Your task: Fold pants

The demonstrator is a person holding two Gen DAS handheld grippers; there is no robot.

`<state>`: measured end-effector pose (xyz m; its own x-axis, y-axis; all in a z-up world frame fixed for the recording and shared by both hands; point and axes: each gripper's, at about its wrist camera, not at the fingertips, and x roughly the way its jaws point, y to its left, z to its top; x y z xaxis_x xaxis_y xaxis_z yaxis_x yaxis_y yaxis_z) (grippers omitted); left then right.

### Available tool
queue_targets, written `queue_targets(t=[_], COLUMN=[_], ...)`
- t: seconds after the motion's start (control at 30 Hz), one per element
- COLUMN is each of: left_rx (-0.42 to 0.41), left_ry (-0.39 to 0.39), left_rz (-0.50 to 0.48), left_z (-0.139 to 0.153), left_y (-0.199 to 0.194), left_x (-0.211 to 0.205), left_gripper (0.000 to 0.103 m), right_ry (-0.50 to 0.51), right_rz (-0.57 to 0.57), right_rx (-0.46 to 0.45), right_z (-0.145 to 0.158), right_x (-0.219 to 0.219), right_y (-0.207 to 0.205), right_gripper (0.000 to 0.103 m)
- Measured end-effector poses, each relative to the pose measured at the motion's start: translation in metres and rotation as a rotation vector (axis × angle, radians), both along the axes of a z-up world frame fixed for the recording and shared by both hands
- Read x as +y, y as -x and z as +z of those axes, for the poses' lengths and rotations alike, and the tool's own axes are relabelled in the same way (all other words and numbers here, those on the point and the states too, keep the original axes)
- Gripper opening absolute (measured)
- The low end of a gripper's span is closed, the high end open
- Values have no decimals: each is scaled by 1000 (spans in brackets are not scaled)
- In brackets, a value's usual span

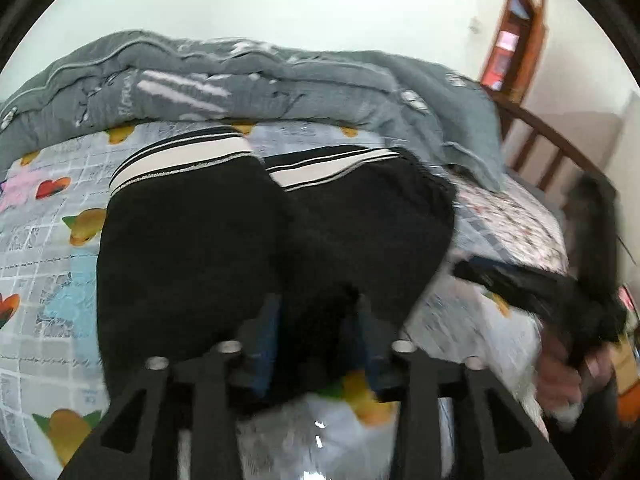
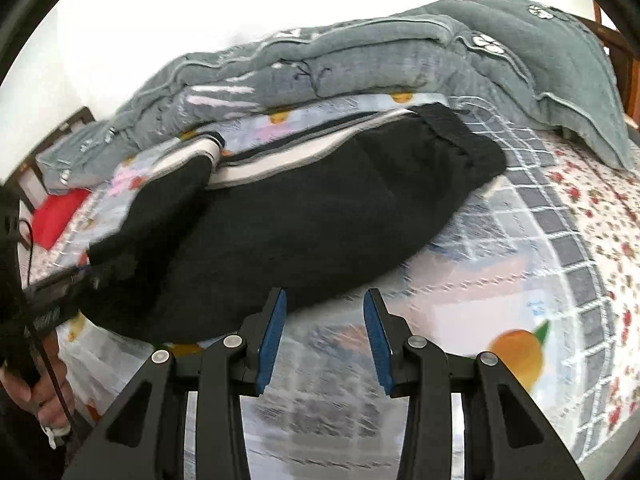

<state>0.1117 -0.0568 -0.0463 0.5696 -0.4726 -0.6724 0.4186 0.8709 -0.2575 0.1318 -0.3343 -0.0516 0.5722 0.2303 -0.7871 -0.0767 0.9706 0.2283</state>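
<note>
Black pants [image 1: 224, 248] with white and black striped bands lie folded across the patterned bed sheet [image 1: 48, 240]. My left gripper [image 1: 316, 308] is at their near edge, jaws apart, with black cloth lying loosely between the blue pads [image 1: 264, 344]. In the right wrist view the pants [image 2: 304, 216] stretch from left to right. My right gripper [image 2: 325, 296] stands open just in front of their near edge over bare sheet, nothing between its fingers. Each gripper also shows blurred in the other's view: the right gripper [image 1: 520, 280] and the left gripper [image 2: 52, 300], each held by a hand [image 2: 44, 396].
A bunched grey quilt [image 1: 240, 80] lies along the far side of the bed, right behind the pants. A wooden bed rail [image 1: 540, 140] and a wooden door [image 1: 516, 36] are at the right. A red item [image 2: 56, 212] lies by the far left bed end.
</note>
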Motion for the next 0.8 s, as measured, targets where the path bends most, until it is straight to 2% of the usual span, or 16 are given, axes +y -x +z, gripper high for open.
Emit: queue_targets(t=[0.07, 0.1, 0.17, 0.3, 0.43, 0.6, 0.63, 0.67, 0.73, 0.8], left_rx=[-63, -89, -103, -34, 130, 94, 89, 87, 88, 100], left_ry=[-2, -16, -37, -99, -27, -27, -37, -40, -38, -8], left_rz=[24, 63, 112, 223, 262, 229, 227, 226, 223, 219], left_z=[5, 6, 3, -17, -49, -59, -60, -61, -61, -60], left_y=[18, 26, 39, 39, 26, 26, 25, 24, 21, 15], left_x=[14, 22, 42, 69, 91, 80, 77, 73, 68, 63], left_gripper=[80, 83, 83, 83, 83, 83, 83, 83, 83, 83], right_ry=[-37, -46, -70, -192, -292, -369, -372, -339, -333, -346], right_rz=[25, 34, 48, 104, 166, 224, 236, 244, 262, 267], right_rx=[-18, -22, -20, -21, 34, 133, 136, 123, 75, 19], right_z=[2, 3, 4, 4, -9, -39, -42, -42, -32, -14], right_x=[10, 15, 26, 41, 62, 93, 97, 101, 100, 92], right_y=[-6, -10, -16, -25, -37, -51, -53, -55, -54, -53], right_gripper=[48, 48, 48, 49, 51, 50, 36, 26, 20, 20])
